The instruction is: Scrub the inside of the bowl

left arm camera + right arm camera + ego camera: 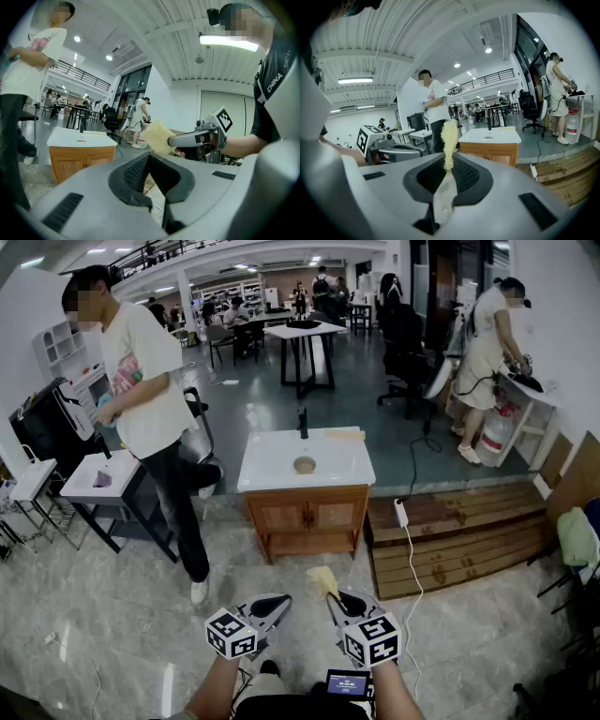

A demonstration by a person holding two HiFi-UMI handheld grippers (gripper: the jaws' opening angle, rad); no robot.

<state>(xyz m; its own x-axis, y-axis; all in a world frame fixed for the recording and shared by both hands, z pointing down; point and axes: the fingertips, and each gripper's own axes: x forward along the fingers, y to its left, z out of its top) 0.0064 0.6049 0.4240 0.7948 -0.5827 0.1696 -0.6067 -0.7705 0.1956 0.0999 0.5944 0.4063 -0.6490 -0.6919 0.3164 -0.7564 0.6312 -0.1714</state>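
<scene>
A small tan bowl [305,465] sits in the middle of a white counter top [347,465] on a wooden cabinet [305,512], a few steps ahead of me; it also shows small in the right gripper view [489,137]. My right gripper [339,601] [449,164] is shut on a yellow scrub sponge [322,579] [449,136] that sticks out past its tips. My left gripper [272,604] [149,159] is beside it, shut with nothing in it. Both are held low near my body, far from the bowl. The left gripper view shows the sponge [157,136] in the right gripper [187,139].
A black faucet [303,423] stands at the counter's back edge. A person in a white T-shirt [141,390] stands left of the cabinet beside a small white table [98,479]. A power strip [400,512] and cable lie on a wooden platform [459,531] at the right.
</scene>
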